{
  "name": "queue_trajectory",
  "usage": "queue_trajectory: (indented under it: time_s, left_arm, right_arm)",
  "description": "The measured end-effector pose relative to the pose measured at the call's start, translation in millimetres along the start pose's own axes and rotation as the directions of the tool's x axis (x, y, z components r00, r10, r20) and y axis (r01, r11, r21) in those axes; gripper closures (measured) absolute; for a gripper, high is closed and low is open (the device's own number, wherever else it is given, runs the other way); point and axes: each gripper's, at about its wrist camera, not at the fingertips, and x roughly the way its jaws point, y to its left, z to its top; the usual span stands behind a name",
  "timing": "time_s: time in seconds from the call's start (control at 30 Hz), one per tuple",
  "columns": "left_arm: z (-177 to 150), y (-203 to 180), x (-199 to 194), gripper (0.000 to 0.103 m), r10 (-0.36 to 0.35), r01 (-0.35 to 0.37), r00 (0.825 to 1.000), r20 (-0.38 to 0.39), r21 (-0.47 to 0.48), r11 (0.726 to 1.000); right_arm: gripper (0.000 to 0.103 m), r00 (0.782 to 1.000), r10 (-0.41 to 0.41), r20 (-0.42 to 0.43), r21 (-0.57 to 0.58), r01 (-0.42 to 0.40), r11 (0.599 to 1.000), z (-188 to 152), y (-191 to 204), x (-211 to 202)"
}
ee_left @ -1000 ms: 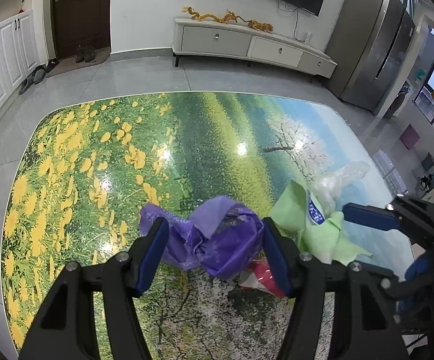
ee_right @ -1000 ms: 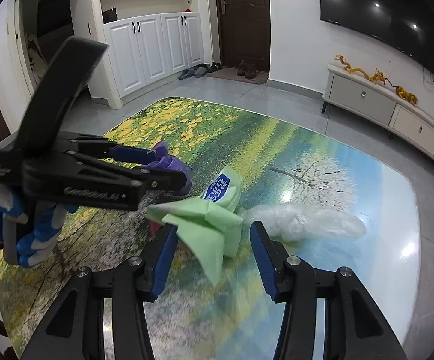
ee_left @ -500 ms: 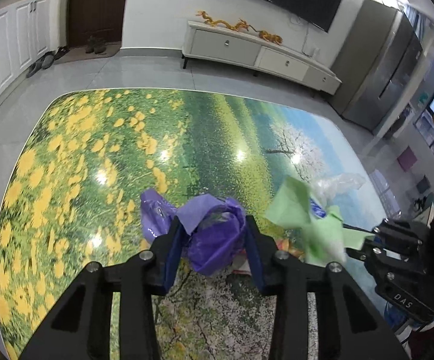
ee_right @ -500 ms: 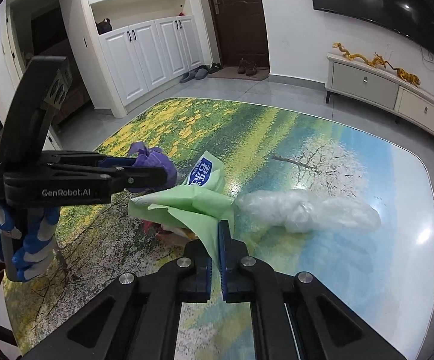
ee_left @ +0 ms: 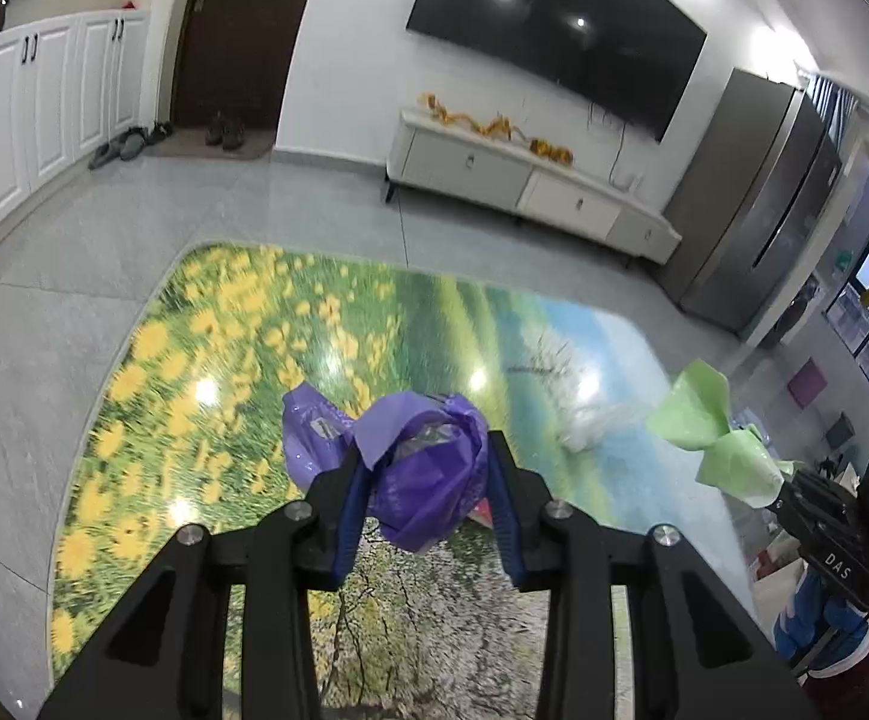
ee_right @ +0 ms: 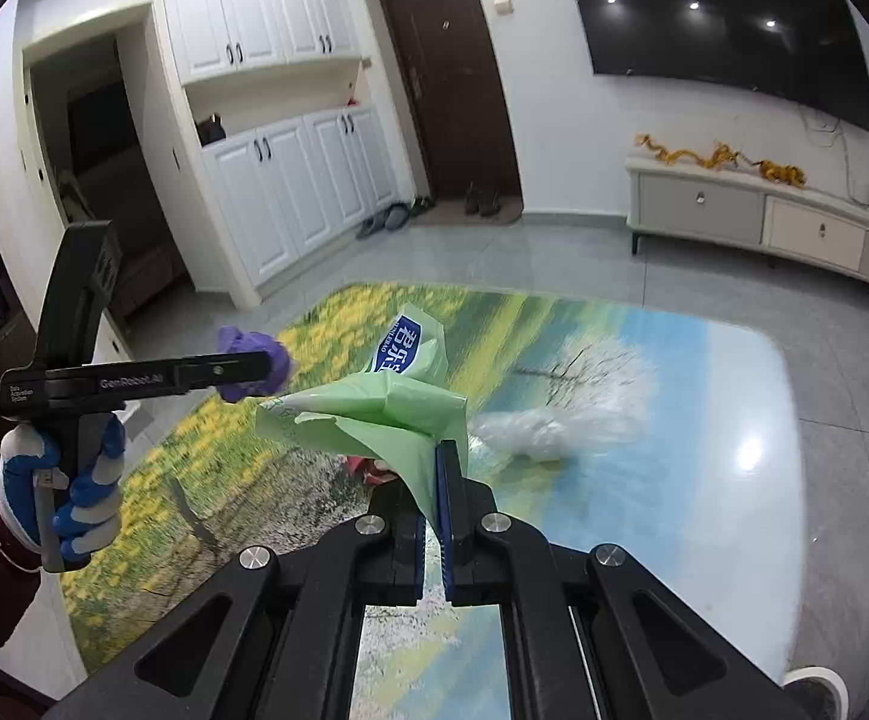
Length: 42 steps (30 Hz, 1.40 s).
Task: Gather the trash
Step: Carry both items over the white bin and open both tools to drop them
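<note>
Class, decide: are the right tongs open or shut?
Shut: the right tongs have blue pads pressed together, pinching the green bag.

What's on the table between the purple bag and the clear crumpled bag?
In the right wrist view, a red wrapper lies on the table between the purple bag and the clear crumpled bag, with the lifted green bag hanging over it.

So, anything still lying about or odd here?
Yes: a clear bag and a red scrap remain on the table. Purple bag and green bag are gripped.
</note>
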Motion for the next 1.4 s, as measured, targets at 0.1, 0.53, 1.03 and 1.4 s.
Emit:
queue_trajectory:
  time_s: [0.1, 0.53, 1.03, 1.4]
  left_arm:
    - [1.6, -9.5, -20.5, 0.069, -0.004, 0.003, 0.999, 0.033, 0.014, 1.0]
    - [-7.9, -104.2, -40.2, 0.069, -0.14, 0.135, 0.99, 0.027, 0.135, 0.982]
    - [-59.7, -301.9, 48.8, 0.069, -0.308, 0.377, 0.919, -0.247, 0.317, 0.87]
    - [-106.1, -426.5, 128.3, 0.063, -0.325, 0.485, 0.839, -0.437, 0.329, 0.81]
  right_arm:
    - [0.099, 0.999, -0.013, 0.035, 0.013, 0.012, 1.0, 1.4, -2.9, -21.1]
    - [0.099, 0.978, -0.127, 0.162, 0.119, 0.109, 0.987, -27.3, -44.6, -118.9]
    - [0.099, 0.905, -0.42, 0.063, 0.429, 0.355, 0.83, -135.4, -165.3, -210.9]
    - [0.096, 0.849, -0.514, -0.123, 0.533, 0.493, 0.687, -206.6, -226.1, -220.7]
